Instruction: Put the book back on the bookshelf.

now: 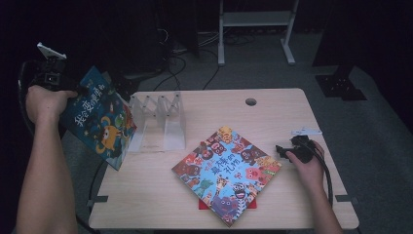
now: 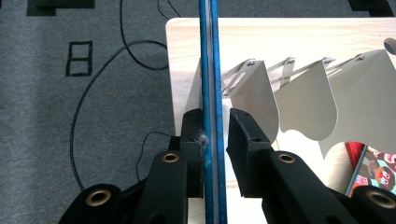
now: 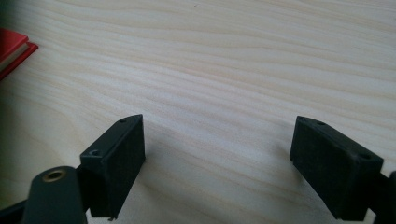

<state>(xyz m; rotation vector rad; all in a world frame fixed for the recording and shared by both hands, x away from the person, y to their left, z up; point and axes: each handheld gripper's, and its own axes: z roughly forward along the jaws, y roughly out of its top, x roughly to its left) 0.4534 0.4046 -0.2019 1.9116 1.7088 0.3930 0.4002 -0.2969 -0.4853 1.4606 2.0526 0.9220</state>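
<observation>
Blue picture book [image 1: 100, 119] sits edge-on between the left gripper [image 2: 215, 126] jaws, held up in the air over the left edge of the desk [image 1: 160, 195], right beside the white folding book rack [image 1: 160, 122]. Grip looks marginal: in the left gripper view the book runs down the middle of the gap, the left pad [image 2: 195, 140] is against the cover, the right pad [image 2: 243, 140] stands a sliver off it, so the jaws are narrow around the book rather than clamped hard. My read of the step: slot the book upright into one of the rack's compartments. To do that well, get both pads bearing on the cover before moving, keep the book vertical and parallel to the dividers, bring the lower edge in first and let go only once it rests on the rack base; a loose hold could let it swing or slip off the desk edge. Right gripper [image 3: 217, 158] is wide open with nothing between the jaws, resting low over bare wood near the desk's right edge, close to the second picture book [image 1: 226, 173], which lies flat at mid-desk on top of a red book [image 1: 202, 204]. View differences: high view gives the cover art, the rack layout and where both hands sit, but can't resolve the pad contact; left gripper view gives that contact and the alignment with the dividers; right gripper view adds a corner of the red book [image 3: 11, 49].
</observation>
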